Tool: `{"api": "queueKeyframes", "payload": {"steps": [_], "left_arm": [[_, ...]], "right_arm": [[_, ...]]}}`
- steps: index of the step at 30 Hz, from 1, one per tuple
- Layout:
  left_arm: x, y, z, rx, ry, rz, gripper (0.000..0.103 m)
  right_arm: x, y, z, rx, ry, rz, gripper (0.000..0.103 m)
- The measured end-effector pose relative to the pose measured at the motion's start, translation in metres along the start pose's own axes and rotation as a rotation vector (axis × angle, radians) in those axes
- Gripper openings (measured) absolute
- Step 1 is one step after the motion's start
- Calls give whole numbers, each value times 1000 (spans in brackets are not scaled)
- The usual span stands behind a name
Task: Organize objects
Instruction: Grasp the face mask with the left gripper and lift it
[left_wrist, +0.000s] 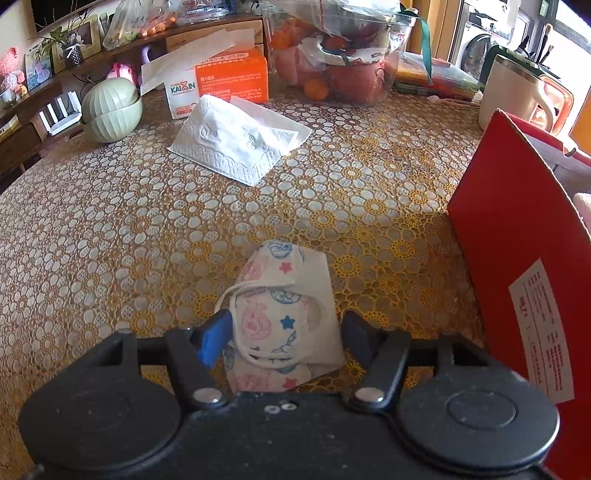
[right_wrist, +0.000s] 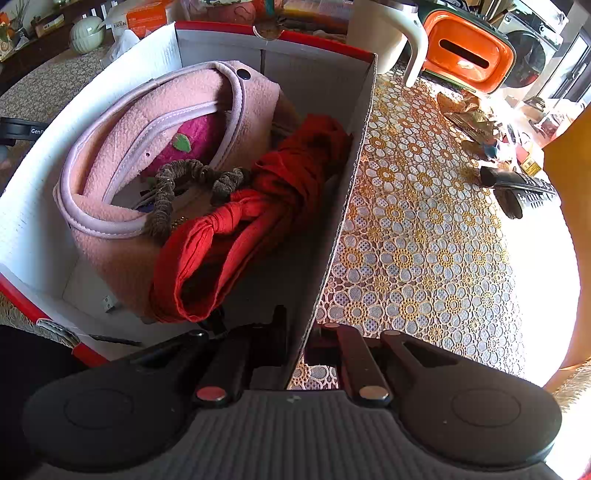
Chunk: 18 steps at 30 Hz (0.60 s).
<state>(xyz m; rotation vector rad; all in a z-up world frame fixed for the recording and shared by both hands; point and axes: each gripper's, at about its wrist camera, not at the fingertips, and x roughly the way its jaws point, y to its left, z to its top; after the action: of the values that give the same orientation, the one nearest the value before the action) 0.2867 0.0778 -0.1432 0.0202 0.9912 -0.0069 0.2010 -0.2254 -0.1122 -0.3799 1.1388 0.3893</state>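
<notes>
The left gripper (left_wrist: 286, 334) stood with jaws parted astride the folded patterned face mask (left_wrist: 282, 314) on the table, its long axis running away from them, while the right gripper (right_wrist: 295, 350) clamped the box wall (right_wrist: 343, 206).

You're working over a round table (left_wrist: 110, 229) covered in a gold-and-white flower-lace cloth. Nearest you on it lies a folded printed face mask (left_wrist: 284, 314); a white mask (left_wrist: 240, 144) rests further back, just in front of an orange tissue box (left_wrist: 229, 79). Stacked green bowls (left_wrist: 110, 110) sit at the left edge, a clear tub of fruit (left_wrist: 332, 62) at the back, a cream mug (left_wrist: 513, 92) beside it. The red cardboard box (left_wrist: 517, 236) stands on your right; beyond it lie two black remotes (right_wrist: 521, 188).
</notes>
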Motion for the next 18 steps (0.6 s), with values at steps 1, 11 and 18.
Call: {"api": "queueKeyframes", "payload": {"steps": [1,11,18], "left_arm": [[-1,-1,0,4,-2,-4,57],[-14,-3,1,13,-40,-37,2],[-40,-1,2,2,-78,-18,1]], "right_arm": [[0,0,0,0,0,0,8],[-1,2,-1,1,0,-1,8],[-2,3,-1,-3,0,-7,8]]}}
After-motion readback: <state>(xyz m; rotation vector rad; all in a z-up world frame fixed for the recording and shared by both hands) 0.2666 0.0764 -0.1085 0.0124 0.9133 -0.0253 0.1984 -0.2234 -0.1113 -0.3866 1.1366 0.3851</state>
